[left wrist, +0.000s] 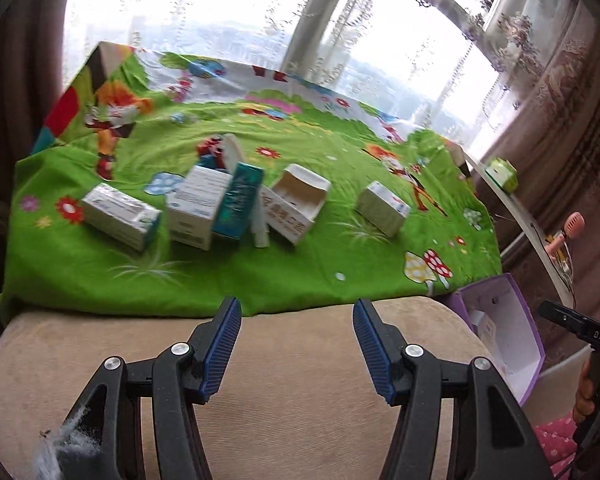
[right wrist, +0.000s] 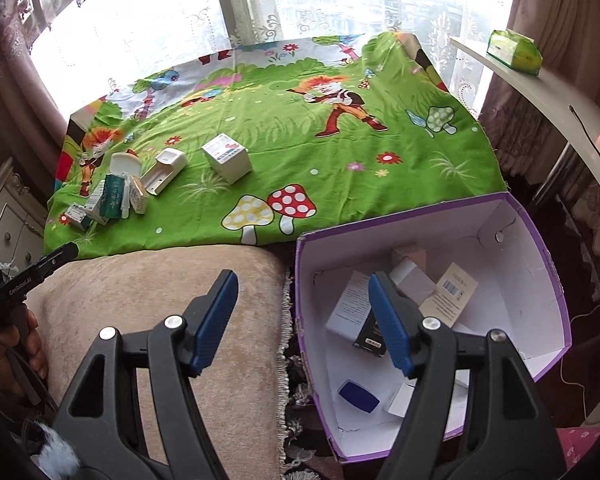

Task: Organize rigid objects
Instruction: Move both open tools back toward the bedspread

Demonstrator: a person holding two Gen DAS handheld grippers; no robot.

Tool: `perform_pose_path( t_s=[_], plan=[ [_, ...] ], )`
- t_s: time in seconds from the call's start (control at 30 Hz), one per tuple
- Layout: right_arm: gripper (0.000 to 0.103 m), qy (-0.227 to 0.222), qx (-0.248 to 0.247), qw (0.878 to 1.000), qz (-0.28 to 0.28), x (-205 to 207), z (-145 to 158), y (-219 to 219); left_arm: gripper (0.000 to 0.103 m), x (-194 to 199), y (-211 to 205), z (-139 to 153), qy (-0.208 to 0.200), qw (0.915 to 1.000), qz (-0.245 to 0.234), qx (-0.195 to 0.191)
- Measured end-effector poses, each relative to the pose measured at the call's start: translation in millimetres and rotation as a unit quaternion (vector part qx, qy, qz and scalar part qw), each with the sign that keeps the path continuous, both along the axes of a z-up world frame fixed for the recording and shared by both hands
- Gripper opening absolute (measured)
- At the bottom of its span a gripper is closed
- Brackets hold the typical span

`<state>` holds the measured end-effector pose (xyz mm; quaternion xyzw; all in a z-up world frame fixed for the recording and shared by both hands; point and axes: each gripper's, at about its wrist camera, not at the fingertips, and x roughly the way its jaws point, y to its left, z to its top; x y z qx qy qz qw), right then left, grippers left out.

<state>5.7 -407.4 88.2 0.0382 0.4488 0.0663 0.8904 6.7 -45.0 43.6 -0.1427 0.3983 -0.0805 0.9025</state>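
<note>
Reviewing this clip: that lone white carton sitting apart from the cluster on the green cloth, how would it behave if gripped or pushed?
The lone white carton looks like thin printed cardboard, so probably light and somewhat crushable under firm pads. Its flat faces suggest it would slide, not roll. On the soft green cloth a push may drag fabric or tip it.

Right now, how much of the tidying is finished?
Partly done: several small boxes already lie inside the purple box. Both the left gripper and right gripper are open and empty. Left: a cluster of cartons and one lone white box on the green cloth.
</note>
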Motion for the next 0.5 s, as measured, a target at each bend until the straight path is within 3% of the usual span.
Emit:
perform_pose_path(
  t_s=[0.5],
  plan=[
    [0.071, -0.001, 0.005, 1.0, 0.016, 2.4, -2.3, 15.7, 0.059, -12.4, 39.0, -5.3, -0.001, 0.9981, 0.062, 0.006]
  ],
)
